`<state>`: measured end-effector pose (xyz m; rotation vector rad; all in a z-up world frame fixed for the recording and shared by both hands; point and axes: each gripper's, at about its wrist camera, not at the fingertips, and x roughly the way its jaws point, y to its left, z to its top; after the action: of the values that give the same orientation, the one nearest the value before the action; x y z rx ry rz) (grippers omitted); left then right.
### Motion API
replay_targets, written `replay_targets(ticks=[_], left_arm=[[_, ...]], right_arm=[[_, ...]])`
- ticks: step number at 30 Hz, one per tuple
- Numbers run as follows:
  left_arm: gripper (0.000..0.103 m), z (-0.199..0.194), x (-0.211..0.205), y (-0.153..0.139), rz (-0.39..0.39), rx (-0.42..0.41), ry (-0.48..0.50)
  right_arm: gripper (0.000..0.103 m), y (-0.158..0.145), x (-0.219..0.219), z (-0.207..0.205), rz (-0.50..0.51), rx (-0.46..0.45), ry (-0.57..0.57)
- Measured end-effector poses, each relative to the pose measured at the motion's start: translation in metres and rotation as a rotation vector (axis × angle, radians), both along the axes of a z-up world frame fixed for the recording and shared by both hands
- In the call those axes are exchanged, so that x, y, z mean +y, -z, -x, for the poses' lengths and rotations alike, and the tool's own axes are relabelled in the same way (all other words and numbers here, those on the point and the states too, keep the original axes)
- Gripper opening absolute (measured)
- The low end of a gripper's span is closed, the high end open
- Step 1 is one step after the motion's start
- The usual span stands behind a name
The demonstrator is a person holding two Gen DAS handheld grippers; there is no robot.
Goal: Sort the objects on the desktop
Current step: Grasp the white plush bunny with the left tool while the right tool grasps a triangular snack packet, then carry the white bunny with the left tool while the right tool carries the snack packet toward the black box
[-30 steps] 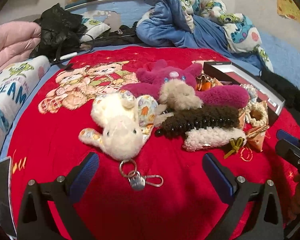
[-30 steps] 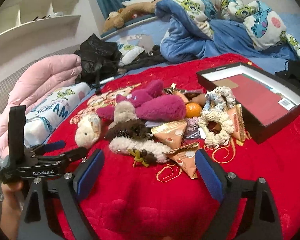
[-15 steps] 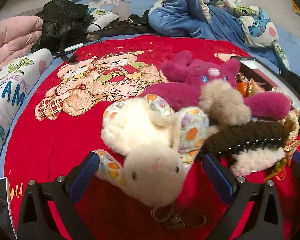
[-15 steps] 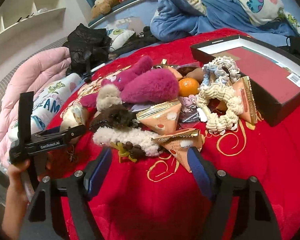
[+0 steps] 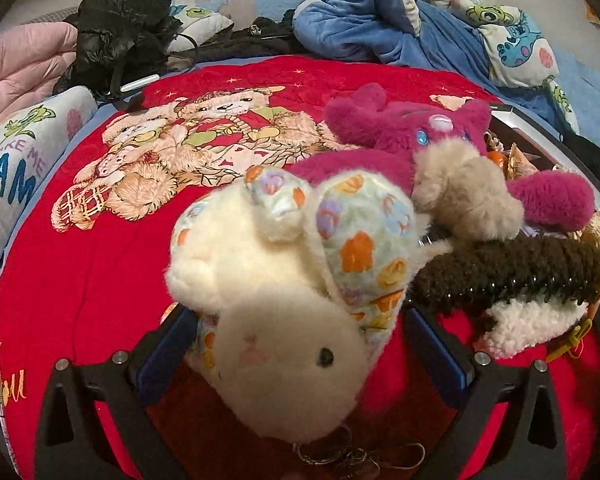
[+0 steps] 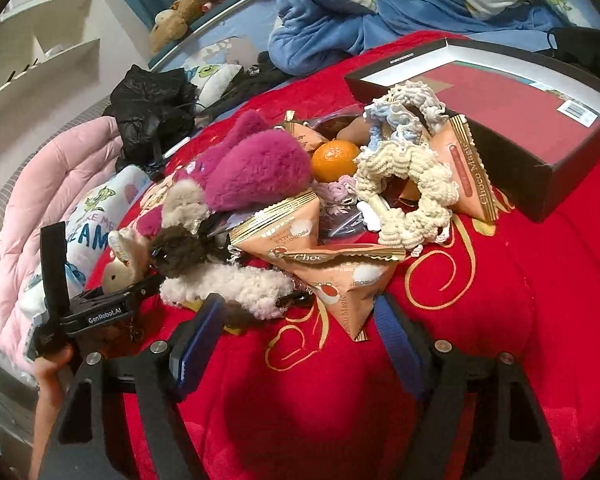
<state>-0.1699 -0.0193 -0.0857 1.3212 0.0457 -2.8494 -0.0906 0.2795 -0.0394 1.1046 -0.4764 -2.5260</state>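
Left gripper [image 5: 300, 356] spread around cream plush rabbit [image 5: 288, 280]; right gripper [image 6: 296, 344] spread before snack packet [image 6: 340, 280]. Next: close.

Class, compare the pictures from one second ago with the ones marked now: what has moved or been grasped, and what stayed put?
The left gripper has advanced onto the cream plush rabbit, whose head now sits between its open fingers; no squeeze is visible yet. The right gripper has moved in on the triangular snack packet, fingers open on either side. The magenta plush, orange and black box lie as before.
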Motion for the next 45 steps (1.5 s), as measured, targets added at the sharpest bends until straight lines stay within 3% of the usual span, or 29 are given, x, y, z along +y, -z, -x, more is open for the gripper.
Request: replay_targets(ticks=[5, 7, 9, 12, 17, 19, 21, 23, 26, 45], left_arm=[[0.102, 0.000, 0.000, -0.001, -0.002, 0.005, 0.001], [0.095, -0.001, 0.001, -0.001, -0.001, 0.011, 0.005], [0.078, -0.003, 0.001, -0.002, 0.006, 0.019, -0.005], [0.063, -0.006, -0.001, -0.004, -0.011, 0.031, 0.002], [0.050, -0.011, -0.001, -0.006, -0.029, 0.043, 0.010], [0.049, -0.013, -0.001, -0.007, -0.035, 0.049, 0.008], [0.047, -0.015, -0.003, -0.008, -0.047, 0.052, 0.006], [0.045, -0.017, -0.005, -0.009, -0.060, 0.056, 0.003], [0.043, -0.021, -0.005, -0.011, -0.064, 0.062, 0.001], [0.043, -0.063, -0.003, -0.032, -0.108, 0.122, 0.042]], right_arm=[[0.078, -0.001, -0.003, 0.002, -0.013, 0.001, 0.010], [0.078, -0.002, -0.005, 0.002, -0.022, 0.007, 0.012], [0.074, -0.002, -0.006, 0.004, -0.018, 0.006, 0.013], [0.073, -0.001, -0.006, 0.008, -0.020, -0.021, 0.033], [0.068, -0.001, -0.008, 0.008, -0.038, -0.024, 0.066], [0.056, -0.001, -0.007, 0.008, -0.051, -0.024, 0.096], [0.035, 0.000, 0.000, 0.007, -0.042, -0.035, 0.130], [0.025, 0.002, 0.007, 0.008, -0.029, -0.053, 0.165], [0.023, 0.003, 0.012, 0.007, 0.000, -0.055, 0.169], [0.016, -0.023, -0.013, -0.013, -0.136, 0.087, 0.137]])
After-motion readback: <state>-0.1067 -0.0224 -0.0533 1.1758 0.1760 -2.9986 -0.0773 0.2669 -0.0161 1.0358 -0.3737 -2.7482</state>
